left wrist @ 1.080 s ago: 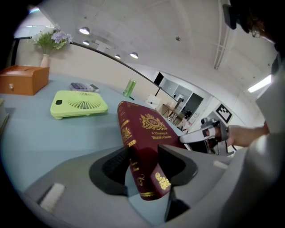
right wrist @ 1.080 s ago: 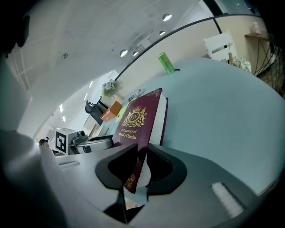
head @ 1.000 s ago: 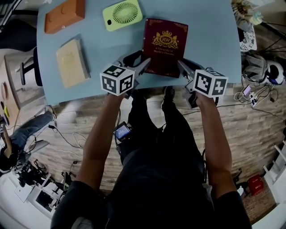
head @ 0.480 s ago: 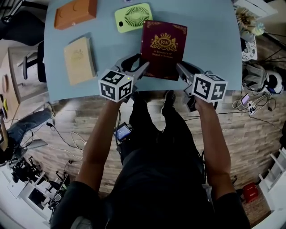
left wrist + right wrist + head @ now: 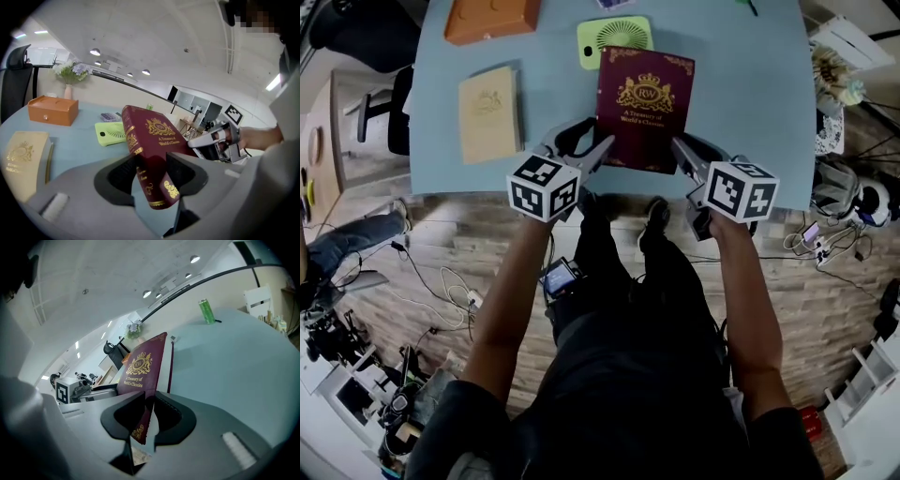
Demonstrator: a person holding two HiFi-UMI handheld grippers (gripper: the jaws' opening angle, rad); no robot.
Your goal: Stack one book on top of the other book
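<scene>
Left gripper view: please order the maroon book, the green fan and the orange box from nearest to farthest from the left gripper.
1. Maroon book: clamped between the left gripper's jaws.
2. Green fan: lying flat just behind it, slightly left.
3. Orange box: farthest, at the back left.

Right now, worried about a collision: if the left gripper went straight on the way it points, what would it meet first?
The maroon book that the left gripper clamps; past that, probably bare blue table, though depth is unclear.
</scene>
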